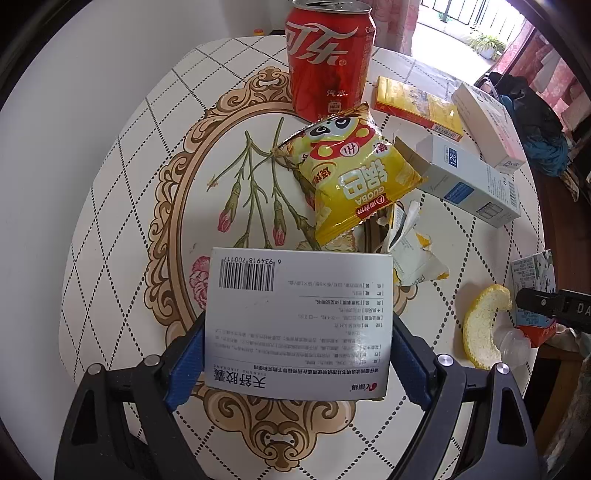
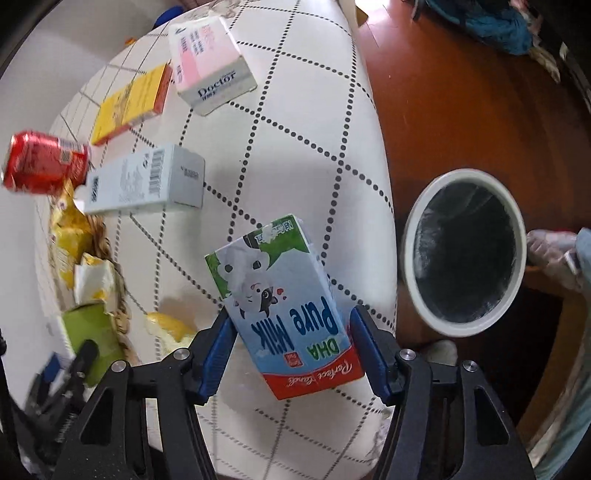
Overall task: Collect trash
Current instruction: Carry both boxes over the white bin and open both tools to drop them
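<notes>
A home: floral tablecloth (image 1: 122, 192), curtained balcony door (image 1: 447, 22).

"DHA Pure Milk" and "Perfect Land" are printed on the milk carton (image 2: 291, 317), seen upside down. The barcode number 6 934918 700117 is carried on the white medicine box (image 1: 297, 325), above rows of Chinese print. "GUOBA" is read on the yellow snack bag (image 1: 354, 177), "128" on the white-and-blue box (image 1: 469, 181), and "Doctor" on the pink-and-white box (image 2: 212, 62). White Chinese script is shown on the red can (image 1: 328, 59).
</notes>
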`<state>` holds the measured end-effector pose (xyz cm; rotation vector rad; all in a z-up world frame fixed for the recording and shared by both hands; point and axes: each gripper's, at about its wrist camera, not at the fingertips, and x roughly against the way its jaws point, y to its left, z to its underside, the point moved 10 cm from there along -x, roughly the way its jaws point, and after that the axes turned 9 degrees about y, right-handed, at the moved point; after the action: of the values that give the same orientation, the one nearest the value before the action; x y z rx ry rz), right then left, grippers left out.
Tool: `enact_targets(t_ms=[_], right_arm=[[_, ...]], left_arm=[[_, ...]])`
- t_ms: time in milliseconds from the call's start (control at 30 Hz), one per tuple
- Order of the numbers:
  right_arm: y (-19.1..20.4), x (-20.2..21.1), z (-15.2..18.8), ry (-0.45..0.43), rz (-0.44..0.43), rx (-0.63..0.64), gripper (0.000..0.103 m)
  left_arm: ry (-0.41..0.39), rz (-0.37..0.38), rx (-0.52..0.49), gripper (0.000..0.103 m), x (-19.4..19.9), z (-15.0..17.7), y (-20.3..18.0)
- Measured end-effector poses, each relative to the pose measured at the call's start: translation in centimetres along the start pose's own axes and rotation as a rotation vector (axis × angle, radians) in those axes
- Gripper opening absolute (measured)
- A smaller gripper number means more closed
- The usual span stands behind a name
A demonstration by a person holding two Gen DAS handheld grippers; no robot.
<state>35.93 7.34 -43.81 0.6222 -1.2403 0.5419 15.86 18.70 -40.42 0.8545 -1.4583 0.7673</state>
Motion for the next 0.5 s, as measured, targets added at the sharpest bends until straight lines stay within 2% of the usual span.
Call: enact_targets(t_ms=[67,133,233,367,500], right_arm=[[0.3,0.1,-0.3,-0.027,0.026,0.024,0.060],[0.7,0.5,-0.1,-0.059,0.043,0.048,0.060],[1.3,1.5,0.5,-0.094,0.026,0.050,0.059],[1.4,5.0,1.3,-0.192,-0.003,0.029,0.059],[-0.7,8.7,3.3,-0.280,-0.046,0.007,0.059]], left_arm=[[-0.006,0.005,0.003,0.087,0.2,0.2,0.1],[-0.014,-0.003,0.000,0.087,0.5,0.4,0.3],[-0.028,0.006,-0.001,0.087,1.5,1.1,0.6],[-0.069,0.035,-0.019,0.087,4.2,1.9,0.0],[-0.137,0.059,-0.072,0.087,8.1,1.7,-2.0]])
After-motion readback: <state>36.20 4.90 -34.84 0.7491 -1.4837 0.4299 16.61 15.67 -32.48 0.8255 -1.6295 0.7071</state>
